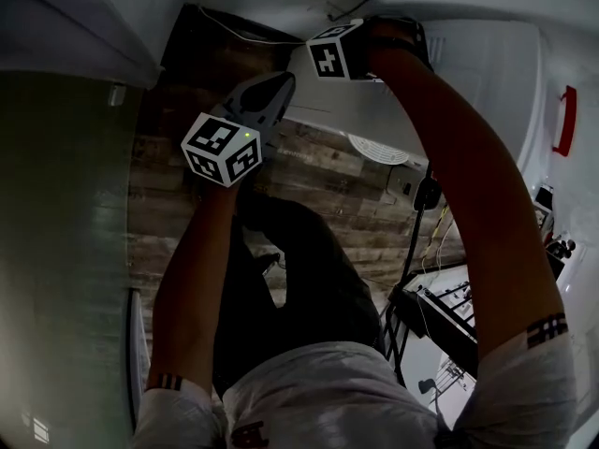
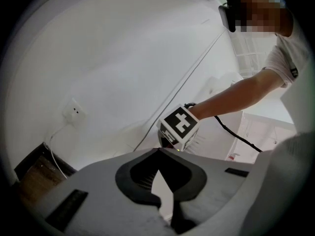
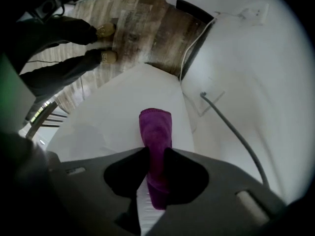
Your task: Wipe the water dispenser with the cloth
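A purple cloth (image 3: 156,129) is pinched between the jaws of my right gripper (image 3: 156,151), and its free end lies flat on the white top of the water dispenser (image 3: 118,117). In the head view the right gripper (image 1: 332,52) reaches over the dispenser (image 1: 468,73) at the upper right; its jaws and the cloth are hidden there. My left gripper (image 1: 276,92) hovers over the floor just left of the dispenser. Its jaw tips (image 2: 158,151) meet with nothing between them, pointing toward the right gripper's marker cube (image 2: 179,127).
Wood-plank floor (image 1: 318,171) lies below. A grey cable (image 3: 231,127) runs along the white wall, which has a socket (image 2: 74,111). A dark wire rack (image 1: 440,311) stands at the right, a red handle (image 1: 565,120) at far right, and a grey-green panel (image 1: 56,251) at the left.
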Demonstrator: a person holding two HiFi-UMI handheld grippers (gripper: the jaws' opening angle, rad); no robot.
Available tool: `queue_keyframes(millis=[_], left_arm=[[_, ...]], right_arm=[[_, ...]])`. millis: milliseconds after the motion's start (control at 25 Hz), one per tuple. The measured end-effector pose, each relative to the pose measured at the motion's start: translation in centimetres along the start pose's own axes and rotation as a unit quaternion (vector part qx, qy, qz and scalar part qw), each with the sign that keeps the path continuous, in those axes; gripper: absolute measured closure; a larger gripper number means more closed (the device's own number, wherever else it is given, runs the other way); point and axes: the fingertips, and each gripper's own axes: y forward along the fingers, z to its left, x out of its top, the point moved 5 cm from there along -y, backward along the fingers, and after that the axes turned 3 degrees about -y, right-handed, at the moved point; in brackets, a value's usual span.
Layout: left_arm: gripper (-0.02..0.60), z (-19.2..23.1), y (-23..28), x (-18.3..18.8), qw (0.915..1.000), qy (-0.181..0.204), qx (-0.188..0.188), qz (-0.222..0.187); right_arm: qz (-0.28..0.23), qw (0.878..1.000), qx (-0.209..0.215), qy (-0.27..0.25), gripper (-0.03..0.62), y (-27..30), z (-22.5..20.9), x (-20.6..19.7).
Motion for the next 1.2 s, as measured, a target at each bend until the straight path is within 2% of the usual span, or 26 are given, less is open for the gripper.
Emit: queue_keyframes(millis=[200, 400, 640, 800, 1080, 1200], left_arm=[[0.583, 0.3, -1.9, -0.2, 0.9996, -0.002, 0.026, 0.014], [0.583, -0.2, -3.5, -0.7, 0.9991, -0.010, 0.033, 0.024], [0.583, -0.9, -4.0, -0.7, 0.9989, -0.017, 0.037, 0.023], [0.583, -1.0, -4.0, -0.6, 0.9990, -0.015, 0.039, 0.017], [0.583, -1.1, -3.3, -1.1, 0.9988, -0.006, 0.049, 0.006], [0.583, -0.7, -2.9, -2.0, 0.9987, 0.000, 0.051, 0.006]], right_arm=[[-0.023, 0.998, 0.064, -0.010, 0.497, -3.3, 6.0, 1.4], [-0.036, 0.992, 0.123, -0.011, 0.497, -6.3, 11.0, 2.2], [-0.050, 0.988, 0.145, -0.030, 0.497, -7.9, 13.9, 3.5], [-0.069, 0.990, 0.118, -0.033, 0.497, -7.6, 12.6, 4.1], [-0.050, 0.999, 0.002, 0.003, 0.497, -7.5, 5.3, 2.6], [-0.044, 0.998, -0.032, 0.006, 0.497, -6.2, 2.4, 2.9]])
